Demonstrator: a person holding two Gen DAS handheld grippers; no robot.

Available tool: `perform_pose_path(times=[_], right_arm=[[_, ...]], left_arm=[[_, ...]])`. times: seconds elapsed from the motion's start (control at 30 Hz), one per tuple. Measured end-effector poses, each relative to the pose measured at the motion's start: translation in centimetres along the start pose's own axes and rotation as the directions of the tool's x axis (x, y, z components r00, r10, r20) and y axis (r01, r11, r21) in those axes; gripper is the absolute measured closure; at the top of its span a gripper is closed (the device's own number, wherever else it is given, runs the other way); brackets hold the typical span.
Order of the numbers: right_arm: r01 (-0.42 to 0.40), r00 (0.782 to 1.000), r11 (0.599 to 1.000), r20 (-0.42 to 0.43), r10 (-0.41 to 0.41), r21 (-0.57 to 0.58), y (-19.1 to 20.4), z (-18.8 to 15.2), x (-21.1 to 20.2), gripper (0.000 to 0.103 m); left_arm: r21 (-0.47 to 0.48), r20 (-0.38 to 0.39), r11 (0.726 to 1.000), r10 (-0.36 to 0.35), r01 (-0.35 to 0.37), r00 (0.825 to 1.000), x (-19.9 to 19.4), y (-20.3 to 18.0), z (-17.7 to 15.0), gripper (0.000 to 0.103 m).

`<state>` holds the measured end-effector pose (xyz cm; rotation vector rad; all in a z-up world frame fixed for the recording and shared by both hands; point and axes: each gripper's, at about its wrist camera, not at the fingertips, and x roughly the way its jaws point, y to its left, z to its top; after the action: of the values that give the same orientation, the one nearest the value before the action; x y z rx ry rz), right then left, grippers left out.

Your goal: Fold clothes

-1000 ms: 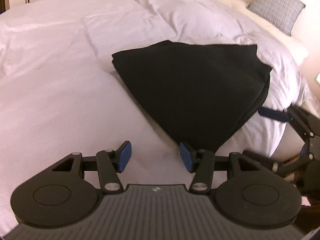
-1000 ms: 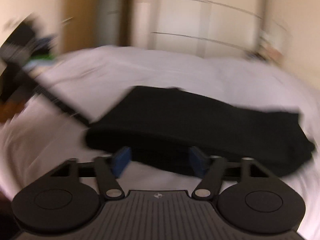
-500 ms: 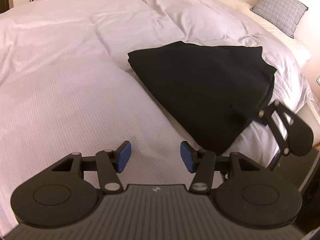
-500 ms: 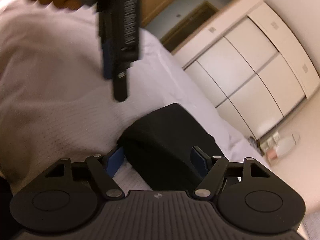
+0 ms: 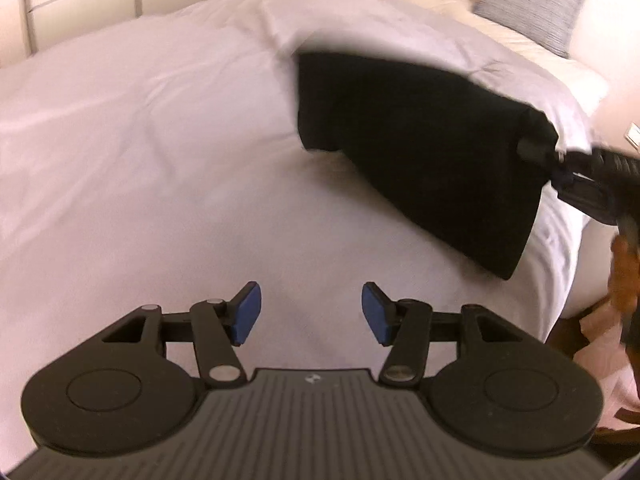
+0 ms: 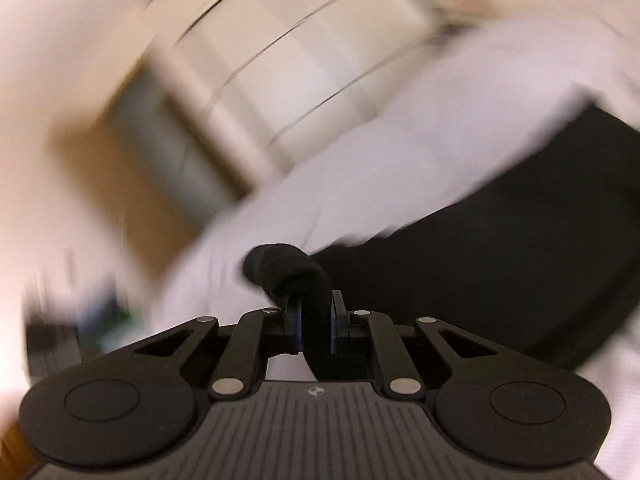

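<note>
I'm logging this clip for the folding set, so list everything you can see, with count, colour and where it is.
black garment: one, black, folded, on the right part of the bed, one corner pinched in the right gripper
duvet: one, white, covering the bed
pillow: one, grey, at the head of the bed, far right
wardrobe: one, cream, blurred, beyond the bed
left gripper: one, black with blue pads, jaws open over bare duvet, nothing between them
right gripper: one, black, jaws closing on the garment's corner
hand: one, right edge, blurred
</note>
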<state>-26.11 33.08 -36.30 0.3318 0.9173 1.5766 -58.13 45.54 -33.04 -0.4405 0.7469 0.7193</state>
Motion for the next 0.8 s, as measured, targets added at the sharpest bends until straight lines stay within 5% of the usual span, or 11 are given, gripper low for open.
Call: perform_pose_path(times=[0.1, 0.23, 0.33, 0.47, 0.53, 0.6, 0.67, 0.8], right_arm=[[0.055, 0.991, 0.980, 0.106, -0.076, 0.193, -5.7, 2.6, -3.4, 0.091], [0.101, 0.979, 0.908, 0.124, -0.165, 0.407, -12.3, 3.0, -5.2, 0.086], [0.067, 0.979, 0.876, 0.136, -0.149, 0.478, -14.6, 2.7, -5.2, 0.058], [-0.038, 0.979, 0.902, 0.198, -0.054, 0.430, -14.3, 2.9, -5.9, 0.022], [-0.027, 0.982, 0.909, 0.179, -0.052, 0.415, -14.3, 3.1, -6.0, 0.026], [0.017, 0.989, 0.919, 0.129, -0.074, 0.394, -14.5, 3.5, -4.6, 0.047], [0.106, 0.989, 0.931, 0.061, -0.135, 0.351, -13.9, 4.4, -2.7, 0.083], [0.222, 0.971, 0.970, 0.073, -0.230, 0.097, -9.7, 7.2, -2.2, 0.090]], left_arm=[[0.068, 0.014, 0.997, -0.043, 0.042, 0.999, 1.7, -2.5, 2.2, 0.052], [0.152, 0.017, 0.985, -0.085, 0.081, 0.996, 4.4, -5.8, 4.9, 0.052], [0.183, 0.014, 0.978, -0.100, 0.096, 0.995, 5.9, -7.2, 6.3, 0.052], [0.199, 0.014, 0.974, -0.114, 0.109, 0.993, 7.2, -8.2, 7.2, 0.051], [0.197, 0.006, 0.973, -0.121, 0.117, 0.993, 7.9, -8.3, 7.4, 0.050], [0.201, -0.003, 0.973, -0.118, 0.117, 0.993, 8.7, -8.6, 7.8, 0.050], [0.207, -0.005, 0.971, -0.120, 0.118, 0.993, 9.0, -8.7, 8.1, 0.050], [0.213, 0.022, 0.970, -0.127, 0.119, 0.992, 9.5, -8.9, 9.3, 0.050]])
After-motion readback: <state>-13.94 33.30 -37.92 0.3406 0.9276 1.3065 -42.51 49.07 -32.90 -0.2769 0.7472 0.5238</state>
